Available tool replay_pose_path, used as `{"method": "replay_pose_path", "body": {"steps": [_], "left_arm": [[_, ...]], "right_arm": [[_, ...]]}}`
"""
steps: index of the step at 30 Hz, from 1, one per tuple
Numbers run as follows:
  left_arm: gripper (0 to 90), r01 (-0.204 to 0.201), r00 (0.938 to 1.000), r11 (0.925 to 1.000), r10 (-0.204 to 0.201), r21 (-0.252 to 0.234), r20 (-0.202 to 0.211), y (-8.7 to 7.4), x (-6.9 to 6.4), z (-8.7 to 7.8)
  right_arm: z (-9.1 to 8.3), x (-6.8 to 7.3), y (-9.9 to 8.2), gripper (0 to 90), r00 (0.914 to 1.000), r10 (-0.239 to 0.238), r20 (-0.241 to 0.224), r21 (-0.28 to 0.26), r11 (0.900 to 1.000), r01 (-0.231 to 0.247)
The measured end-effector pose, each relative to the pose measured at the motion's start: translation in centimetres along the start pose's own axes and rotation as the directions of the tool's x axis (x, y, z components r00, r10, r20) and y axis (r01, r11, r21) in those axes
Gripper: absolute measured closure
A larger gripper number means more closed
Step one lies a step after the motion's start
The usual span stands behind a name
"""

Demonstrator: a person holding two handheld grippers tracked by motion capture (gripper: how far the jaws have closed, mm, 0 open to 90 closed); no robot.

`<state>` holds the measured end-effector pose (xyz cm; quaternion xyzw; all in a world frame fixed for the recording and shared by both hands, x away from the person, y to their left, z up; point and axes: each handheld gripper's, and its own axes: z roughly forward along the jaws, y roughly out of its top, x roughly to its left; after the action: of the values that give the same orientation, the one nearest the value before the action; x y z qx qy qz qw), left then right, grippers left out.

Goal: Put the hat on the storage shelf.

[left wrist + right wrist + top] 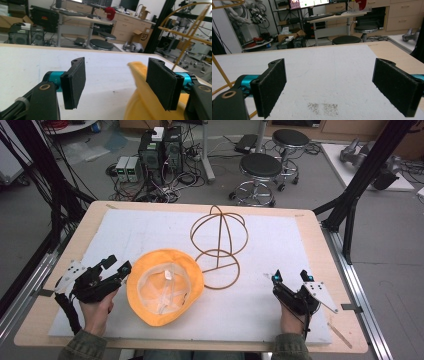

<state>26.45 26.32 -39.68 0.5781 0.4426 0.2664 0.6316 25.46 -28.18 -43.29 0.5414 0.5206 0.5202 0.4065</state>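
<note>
An orange bucket hat (pixel 165 287) lies upside down on the white mat (pixel 270 245), its pale lining facing up. Behind it stands a golden wire hat stand (pixel 218 245) with a round cage top and a ring base. My left gripper (pixel 116 265) rests open just left of the hat's brim; in the left gripper view the hat brim (pixel 140 100) sits by the right-hand jaw and the wire stand (pixel 190 32) rises at the right. My right gripper (pixel 291 276) is open near the mat's front right, nothing between its jaws (pixel 332 85).
The wooden table (pixel 310 220) borders the mat. Black frame posts (pixel 360 175) stand at the table's right and left. Two stools (pixel 260 170) and computer boxes (pixel 160 150) with cables lie on the floor beyond the far edge.
</note>
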Motion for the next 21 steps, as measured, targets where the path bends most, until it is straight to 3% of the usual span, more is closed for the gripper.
{"method": "replay_pose_path", "body": {"steps": [9,14,21], "left_arm": [[32.8,-0.029,0.9983,0.9942,0.023,0.103,0.054,0.2,-1.7,1.1],[32.8,0.002,0.9956,0.9889,-0.016,0.148,0.092,0.2,-1.7,1.5],[39.9,0.01,0.9923,0.9703,-0.04,0.242,0.118,0.3,-1.6,1.9]], "right_arm": [[-0.2,0.0,0.0,10.9,1.0,0.006,0.0,0.003,1.0,-0.006],[-0.2,-0.2,0.0,10.8,1.0,-0.002,0.003,-0.001,1.0,0.002],[-0.2,-0.2,0.0,10.8,1.0,-0.006,0.002,-0.001,1.0,0.006]]}}
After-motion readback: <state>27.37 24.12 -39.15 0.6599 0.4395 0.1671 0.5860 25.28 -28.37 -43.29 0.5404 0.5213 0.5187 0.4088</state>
